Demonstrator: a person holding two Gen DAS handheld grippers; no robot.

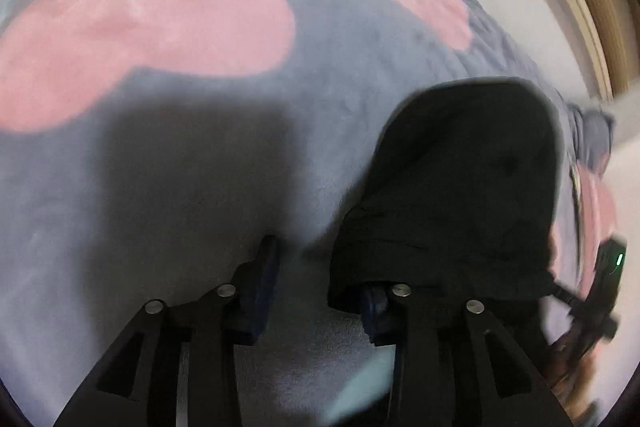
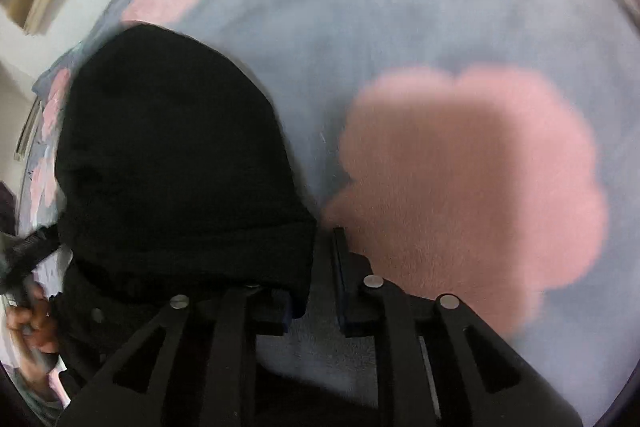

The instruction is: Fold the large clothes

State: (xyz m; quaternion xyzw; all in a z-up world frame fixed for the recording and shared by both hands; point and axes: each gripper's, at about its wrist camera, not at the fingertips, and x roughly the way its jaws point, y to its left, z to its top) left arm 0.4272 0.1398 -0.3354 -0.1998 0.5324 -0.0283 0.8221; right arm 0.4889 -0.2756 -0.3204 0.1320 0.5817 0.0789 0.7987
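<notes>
Garment (image 1: 460, 187), black, lies bunched on the blanket (image 1: 200, 27), a grey fleece with pink flowers. It fills the right of the left wrist view and the left of the right wrist view, so it sits between the two tools.

Left wrist view, left to right:
- A shadow falls on bare blanket at lower left.
- The left gripper (image 1: 320, 275) is at bottom centre with its jaws apart.
- Only blanket shows in the gap. The cloth is draped over the outside of the jaw on the right, so nothing is grasped.

Right wrist view, left to right:
- A hand (image 2: 32, 323) shows at the lower left edge.
- The garment hangs over the jaw on the left of the right gripper (image 2: 318, 279).
- These jaws are clenched to a narrow slit. Whether any fabric is caught in it cannot be confirmed.
- A pink flower lies at right.

Assessment: the step appears to be taking the near hem at two points for a fold.

Recommendations:
- Bring the left tool toward the right of its frame until the hem lies between the pads, then close.
- Test the right tool's hold with a slight lift before committing.
- Catch garment only and keep the fleece out of the pinch.
- Raise both ends together so the hem stays taut and level.
</notes>
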